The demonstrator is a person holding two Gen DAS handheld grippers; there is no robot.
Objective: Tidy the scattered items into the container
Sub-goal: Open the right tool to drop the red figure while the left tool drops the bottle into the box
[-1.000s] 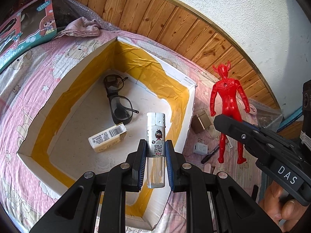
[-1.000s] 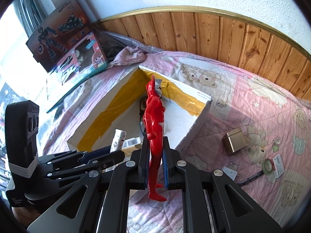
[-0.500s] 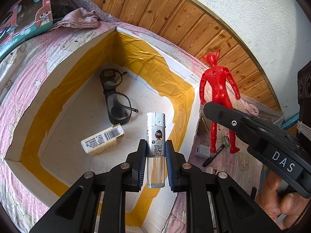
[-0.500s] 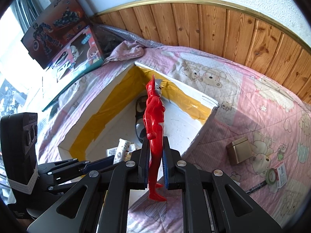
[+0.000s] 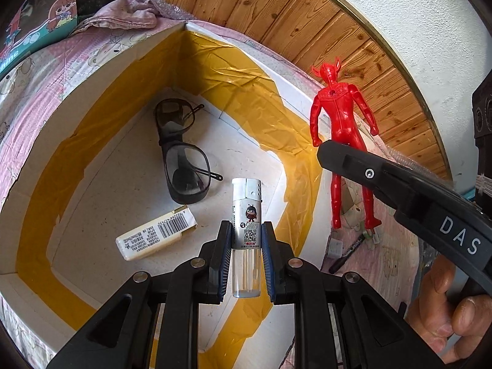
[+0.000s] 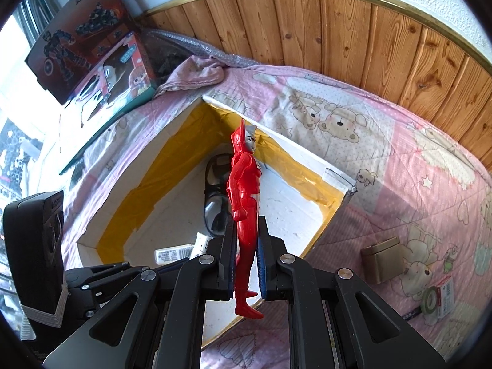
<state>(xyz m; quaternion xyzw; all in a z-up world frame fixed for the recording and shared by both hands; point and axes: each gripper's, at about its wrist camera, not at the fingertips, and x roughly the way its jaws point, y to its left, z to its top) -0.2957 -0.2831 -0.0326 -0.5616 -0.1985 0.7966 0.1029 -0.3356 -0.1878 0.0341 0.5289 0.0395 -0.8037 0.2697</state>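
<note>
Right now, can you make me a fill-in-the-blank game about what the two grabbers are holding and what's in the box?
1. The left gripper is shut on a ____.
2. The toy figure in the right gripper is coloured ____.
3. Inside the box, beside the small barcoded pack, lie a pair of ____.

Missing words: lighter; red; glasses

A bed covered by a pink quilt (image 6: pixel 399 153) printed with bears carries everything. On it sit a white container (image 6: pixel 307 150) lined with yellow tape, a crumpled pink cloth (image 6: pixel 196 75) near the wooden headboard, two toy boxes (image 6: pixel 113 70) at the far left, a small gold box (image 6: pixel 382 258), a roll of green tape (image 6: pixel 430 299) and a dark pen (image 5: pixel 346 255)
</note>
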